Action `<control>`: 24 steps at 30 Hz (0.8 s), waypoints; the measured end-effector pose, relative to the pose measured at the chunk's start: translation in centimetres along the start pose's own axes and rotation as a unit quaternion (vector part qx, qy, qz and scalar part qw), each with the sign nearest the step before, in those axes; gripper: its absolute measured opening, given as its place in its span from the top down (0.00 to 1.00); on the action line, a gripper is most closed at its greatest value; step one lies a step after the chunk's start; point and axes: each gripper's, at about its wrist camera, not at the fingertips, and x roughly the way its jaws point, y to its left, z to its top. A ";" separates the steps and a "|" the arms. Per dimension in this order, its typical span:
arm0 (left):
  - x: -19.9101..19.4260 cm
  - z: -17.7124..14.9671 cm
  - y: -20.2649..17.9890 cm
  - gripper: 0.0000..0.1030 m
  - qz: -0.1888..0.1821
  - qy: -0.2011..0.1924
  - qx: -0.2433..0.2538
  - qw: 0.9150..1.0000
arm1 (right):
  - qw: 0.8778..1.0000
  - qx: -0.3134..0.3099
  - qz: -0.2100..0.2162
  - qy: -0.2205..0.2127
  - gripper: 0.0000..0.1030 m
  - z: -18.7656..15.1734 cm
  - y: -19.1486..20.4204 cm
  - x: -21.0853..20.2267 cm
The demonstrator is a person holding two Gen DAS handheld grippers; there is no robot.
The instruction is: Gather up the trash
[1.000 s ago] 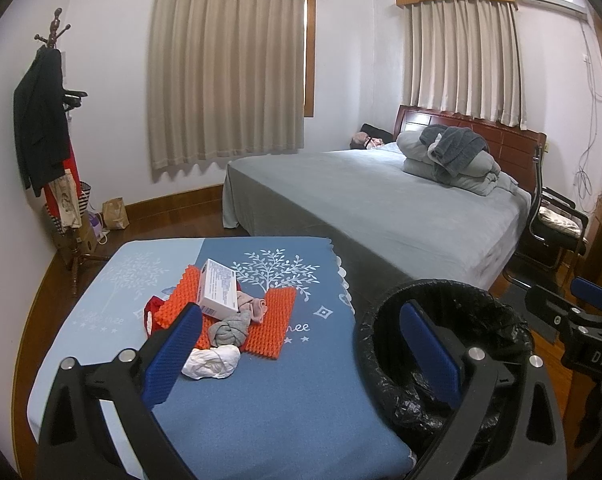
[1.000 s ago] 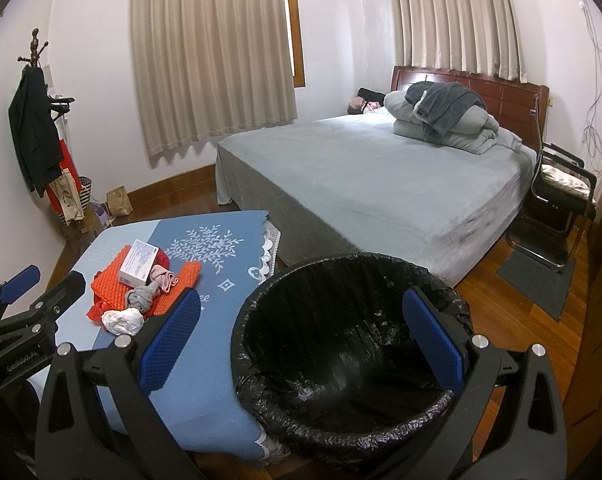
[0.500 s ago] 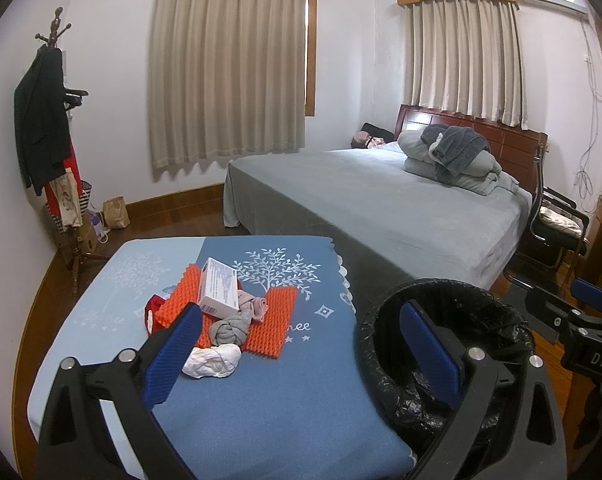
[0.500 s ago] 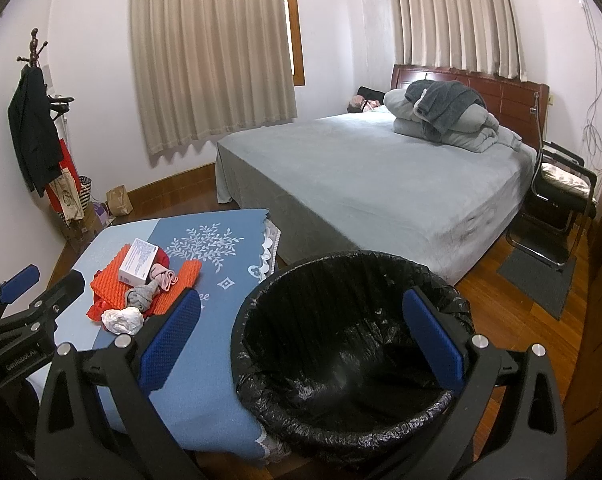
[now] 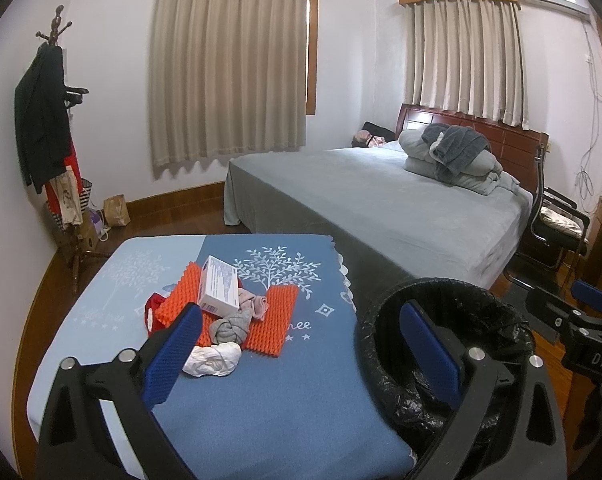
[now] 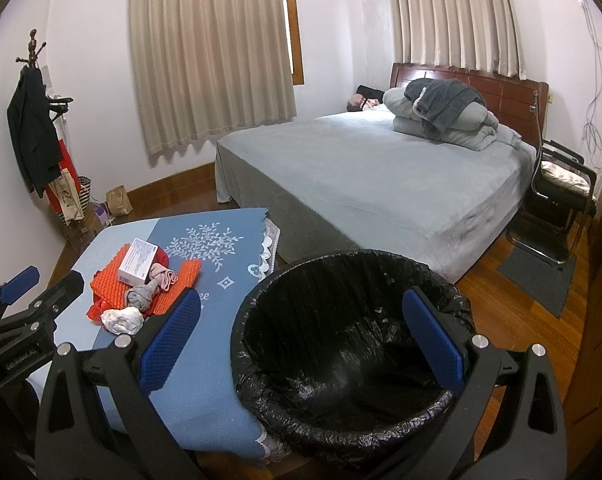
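On the blue cloth (image 5: 261, 392), at ten o'clock from the bin (image 6: 341, 344), a box (image 5: 219, 290), grey rag (image 5: 231, 328) and orange mat (image 5: 275, 320) crowd the crumpled white tissue (image 5: 213, 362), while left gripper (image 5: 301, 344) and right gripper (image 6: 301, 332) gape, empty.

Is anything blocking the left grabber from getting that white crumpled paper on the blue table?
Nothing visible blocks it. The left gripper is open, and the crumpled paper lies at the near edge of the pile, just ahead of its left finger.
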 end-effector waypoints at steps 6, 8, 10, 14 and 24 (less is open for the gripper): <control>0.0 0.0 0.0 0.06 0.000 0.000 0.000 1.000 | 1.000 0.000 0.000 0.001 0.05 0.2 -0.1 0.1; 0.0 0.0 0.0 0.06 0.000 0.001 -0.001 1.000 | 1.000 0.000 0.000 0.002 0.05 0.2 -0.1 0.2; 0.0 0.0 0.0 0.06 0.000 0.001 -0.001 1.000 | 1.000 0.000 0.001 0.002 0.05 0.1 0.2 0.3; 0.0 0.0 -0.1 0.06 0.002 0.001 -0.005 1.000 | 1.000 0.000 0.003 0.003 0.05 0.1 0.4 0.4; 1.5 -0.5 3.4 0.06 0.043 -0.004 -0.014 0.999 | 1.000 -0.004 0.029 -0.011 0.05 0.5 2.9 3.3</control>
